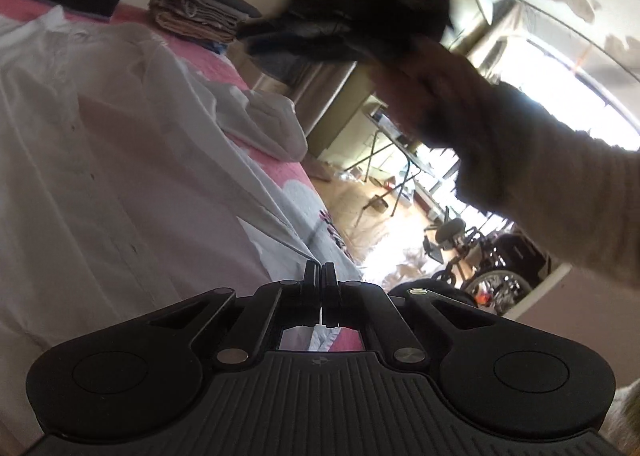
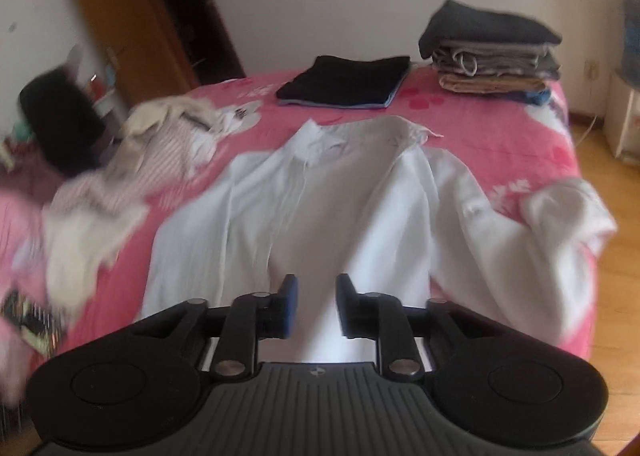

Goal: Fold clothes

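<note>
Right, we have the white shirt (image 2: 320, 208) spread face-up across the middle of the bed (image 2: 500, 124), collar toward the far edge, one sleeve (image 2: 560, 216) bunched and trailing toward the bed's right edge. Along the far edge sit the finished pieces: a flat black fold (image 2: 344, 84) and, at the far right corner, a taller stack of folded clothes (image 2: 492, 56). A rumpled heap of unfolded clothes (image 2: 132, 172) waits by the left edge.

Our right gripper (image 2: 316, 306) hangs over the shirt's lower hem with its jaws parted and nothing between them — no cloth is pinched. Our left gripper (image 1: 320, 296) has its fingers pressed tight together, and from its own view we see no fabric caught in them; it sits tilted beside the shirt near the bed's edge. In that same view the person's hand and sleeve (image 1: 500, 144) carry the other tool across, heavily blurred.

What could go wrong from here? We judge the bunched sleeve to be the trouble — fold the body over while it lies crumpled and the lump gets trapped inside. The parted jaws could also snatch only the top layer of the hem, leaving the back panel behind and skewing the fold. And that sleeve near the right edge may slide off the bed if the shirt is tugged.
</note>
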`<state>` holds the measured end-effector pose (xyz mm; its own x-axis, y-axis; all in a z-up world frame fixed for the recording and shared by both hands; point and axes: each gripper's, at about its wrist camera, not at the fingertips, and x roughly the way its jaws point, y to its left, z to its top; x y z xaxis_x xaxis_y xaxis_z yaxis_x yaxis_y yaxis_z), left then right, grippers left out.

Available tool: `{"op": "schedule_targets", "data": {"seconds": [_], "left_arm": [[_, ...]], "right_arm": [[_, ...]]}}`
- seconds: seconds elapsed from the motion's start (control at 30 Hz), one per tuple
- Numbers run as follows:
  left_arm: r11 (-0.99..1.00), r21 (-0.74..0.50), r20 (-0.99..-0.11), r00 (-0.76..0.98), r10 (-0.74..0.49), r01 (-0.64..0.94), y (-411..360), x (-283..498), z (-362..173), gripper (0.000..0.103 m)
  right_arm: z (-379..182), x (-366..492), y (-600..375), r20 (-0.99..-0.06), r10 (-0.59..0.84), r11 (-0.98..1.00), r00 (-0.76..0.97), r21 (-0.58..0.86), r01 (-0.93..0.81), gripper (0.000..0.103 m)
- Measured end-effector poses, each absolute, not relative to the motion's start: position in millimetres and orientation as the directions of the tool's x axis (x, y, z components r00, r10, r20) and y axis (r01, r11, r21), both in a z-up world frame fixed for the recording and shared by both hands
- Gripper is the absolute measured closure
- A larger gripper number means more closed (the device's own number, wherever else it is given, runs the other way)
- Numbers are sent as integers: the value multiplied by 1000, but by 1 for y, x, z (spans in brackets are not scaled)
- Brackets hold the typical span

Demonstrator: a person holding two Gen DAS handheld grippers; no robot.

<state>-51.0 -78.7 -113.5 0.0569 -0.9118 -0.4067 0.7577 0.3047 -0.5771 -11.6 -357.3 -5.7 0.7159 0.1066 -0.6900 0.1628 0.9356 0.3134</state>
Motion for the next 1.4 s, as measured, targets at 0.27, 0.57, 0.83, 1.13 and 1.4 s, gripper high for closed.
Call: {"op": "schedule_targets", "data": {"seconds": [0.27, 0.57, 0.83, 1.13, 1.4], "left_arm": [[226, -571, -403, -30, -915, 789, -80, -57, -124, 103], [132, -613, -356, -123, -926, 779, -72, -54, -128, 103], [81, -644, -320, -172, -932, 760, -77, -50, -134, 103], [79, -660, -324, -188, -927, 747, -83, -48, -141, 103], [107, -650, -332, -154, -931, 752, -74, -45, -135, 103]], "right_arm": [[-54, 131, -441, -778, 62, 771, 625, 435, 466, 58], [-109, 206, -506, -767, 50, 496, 640, 575, 651, 56], [-125, 232, -509, -710, 69, 500, 701, 632, 592, 69], [-87, 255, -455, -613, 107, 767, 782, 552, 327, 94], [-73, 295, -372, -654, 45, 951, 755, 258, 167, 100]]}}
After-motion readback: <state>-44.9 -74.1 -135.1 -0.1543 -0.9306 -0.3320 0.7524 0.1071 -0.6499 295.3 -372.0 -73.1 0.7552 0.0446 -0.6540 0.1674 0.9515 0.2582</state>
